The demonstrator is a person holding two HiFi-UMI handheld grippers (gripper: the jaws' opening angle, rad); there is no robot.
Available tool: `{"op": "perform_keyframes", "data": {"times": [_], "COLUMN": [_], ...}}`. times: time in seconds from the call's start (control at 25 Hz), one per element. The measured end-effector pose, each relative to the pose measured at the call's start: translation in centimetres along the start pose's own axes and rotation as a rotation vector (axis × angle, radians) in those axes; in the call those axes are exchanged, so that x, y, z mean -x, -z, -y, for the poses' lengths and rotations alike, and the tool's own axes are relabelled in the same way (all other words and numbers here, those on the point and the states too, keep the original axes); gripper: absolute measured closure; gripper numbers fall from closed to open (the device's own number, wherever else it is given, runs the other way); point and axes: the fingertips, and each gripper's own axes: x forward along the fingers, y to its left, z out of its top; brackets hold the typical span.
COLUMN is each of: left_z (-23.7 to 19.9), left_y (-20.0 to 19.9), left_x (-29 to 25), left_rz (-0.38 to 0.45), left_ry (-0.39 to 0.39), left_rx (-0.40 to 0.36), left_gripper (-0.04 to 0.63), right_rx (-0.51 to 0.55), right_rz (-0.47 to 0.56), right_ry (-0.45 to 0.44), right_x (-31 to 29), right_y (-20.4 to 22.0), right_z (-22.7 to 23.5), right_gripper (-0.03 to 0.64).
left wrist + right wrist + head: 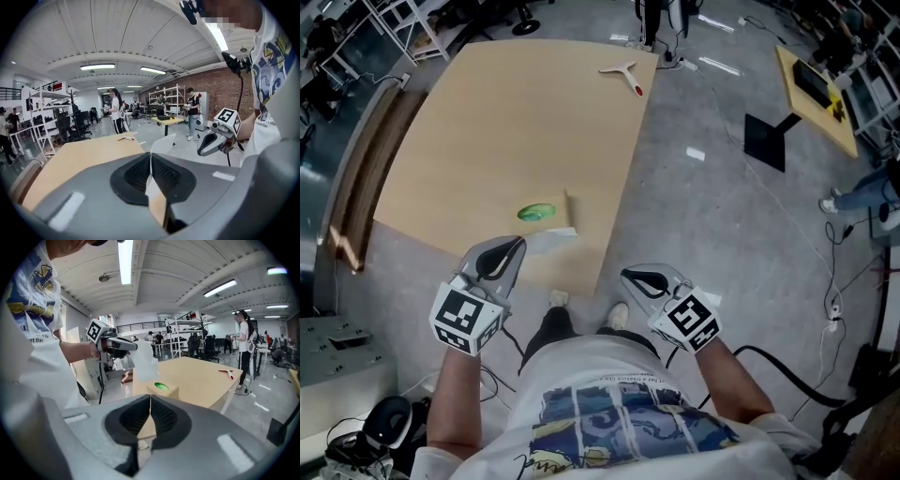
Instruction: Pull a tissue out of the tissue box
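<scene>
The tissue box [546,214] is a tan box with a green oval opening, standing near the front edge of the wooden table [506,122]. My left gripper [520,242] is shut on a white tissue [551,241] and holds it up just in front of the box. In the left gripper view the tissue [161,144] rises from between the closed pads. The right gripper view shows the tissue [143,363] hanging from the left gripper [133,347] above the box [161,389]. My right gripper [626,275] is shut and empty, off the table's front right corner.
A red-and-white tool [622,73] lies at the table's far edge. A yellow table [814,98] and a black floor plate [766,141] are at the upper right. Cables run over the floor at the right. People stand among shelves in the background [115,110].
</scene>
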Motion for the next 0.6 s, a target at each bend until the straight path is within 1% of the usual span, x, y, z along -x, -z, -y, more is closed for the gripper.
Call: {"op": "perform_keyframes", "data": {"times": [0.16, 0.24, 0.4, 0.6], "left_z": [1.2, 1.4, 1.8, 2.4], "left_y": [-0.3, -0.2, -0.3, -1.1], "left_x": [1.0, 1.2, 1.3, 1.8], "left_rz": [0.01, 0.016, 0.037, 0.066], "left_ry": [0.001, 0.015, 0.063, 0.108], "left_rx": [0.012, 0.016, 0.013, -0.001], "left_gripper": [0.589, 0.589, 0.589, 0.589], "right_rx": [0.01, 0.022, 0.03, 0.028], "right_rz": [-0.015, -0.026, -0.031, -0.011], "right_ry": [-0.031, -0.031, 0.0, 0.037], "right_x": [-0.4, -1.0, -1.3, -1.1], "right_y": [0.6, 0.7, 0.2, -1.3], "right_z": [-0.5, -0.7, -1.1, -1.6], "right_gripper": [0.612, 0.612, 0.612, 0.612]}}
